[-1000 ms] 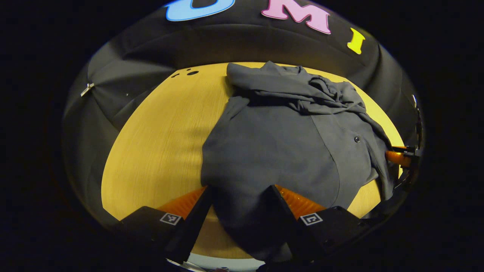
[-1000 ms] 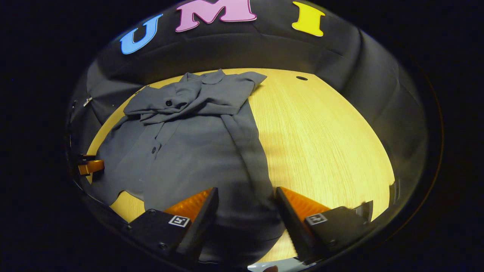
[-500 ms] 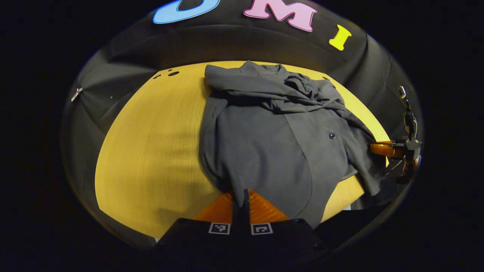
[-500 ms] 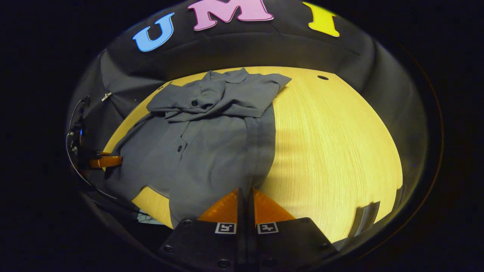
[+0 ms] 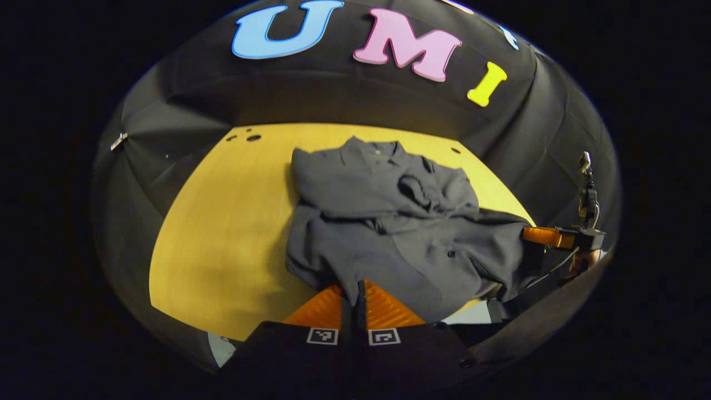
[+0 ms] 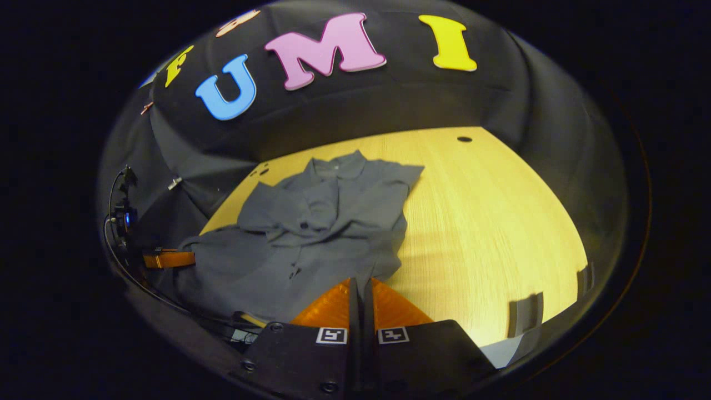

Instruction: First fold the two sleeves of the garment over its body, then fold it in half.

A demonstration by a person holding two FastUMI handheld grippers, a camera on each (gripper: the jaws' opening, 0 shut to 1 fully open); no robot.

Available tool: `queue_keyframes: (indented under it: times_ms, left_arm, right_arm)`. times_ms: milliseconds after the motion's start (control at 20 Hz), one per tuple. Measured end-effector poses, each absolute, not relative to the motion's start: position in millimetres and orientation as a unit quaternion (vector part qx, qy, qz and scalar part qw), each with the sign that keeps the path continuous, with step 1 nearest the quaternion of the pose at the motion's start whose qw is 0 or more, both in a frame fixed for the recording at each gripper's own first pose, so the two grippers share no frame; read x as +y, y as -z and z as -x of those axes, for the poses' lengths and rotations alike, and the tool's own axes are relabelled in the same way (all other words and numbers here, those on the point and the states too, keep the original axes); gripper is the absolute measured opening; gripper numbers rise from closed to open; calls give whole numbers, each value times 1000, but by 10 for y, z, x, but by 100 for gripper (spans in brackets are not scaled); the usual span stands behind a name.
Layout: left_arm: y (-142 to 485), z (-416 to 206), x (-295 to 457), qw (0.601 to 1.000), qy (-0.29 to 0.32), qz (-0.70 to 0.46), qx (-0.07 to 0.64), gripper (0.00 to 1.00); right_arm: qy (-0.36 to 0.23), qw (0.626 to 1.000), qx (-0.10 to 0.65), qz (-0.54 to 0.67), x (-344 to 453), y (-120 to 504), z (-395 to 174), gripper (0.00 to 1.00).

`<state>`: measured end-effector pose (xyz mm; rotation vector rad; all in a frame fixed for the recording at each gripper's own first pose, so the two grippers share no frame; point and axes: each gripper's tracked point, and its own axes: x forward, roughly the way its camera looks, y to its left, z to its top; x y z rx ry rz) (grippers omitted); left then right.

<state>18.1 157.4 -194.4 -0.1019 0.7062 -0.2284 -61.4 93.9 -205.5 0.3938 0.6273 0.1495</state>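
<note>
a grey buttoned shirt (image 5: 389,222) is seen lying on the yellow table (image 5: 222,233), both sleeves bunched across its chest, collar at the far end. its near hem is pinched at one corner in the closed left tongs (image 5: 354,289) and at the other in the closed right tongs (image 6: 361,289). bare table is left on either side. compared with a second ago, the hem has been raised and drawn in from the near edge.

Grey buttoned garment (image 5: 389,222), sleeves (image 5: 422,191) folded over body, hem lifted off table.
</note>
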Motion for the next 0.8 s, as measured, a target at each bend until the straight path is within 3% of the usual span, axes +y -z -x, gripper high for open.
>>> queue_keyframes:
  times_ms: [450,800]
  left_arm:
    - [1076,-1252,1556,964,97,89,231,5]
    - [900,-2114,1737,973,71,85,200,5]
  right_arm:
    - [-80,964,198,-160,738,1219,-471,5]
    - [-37,969,173,-171,449,1220,-1323,5]
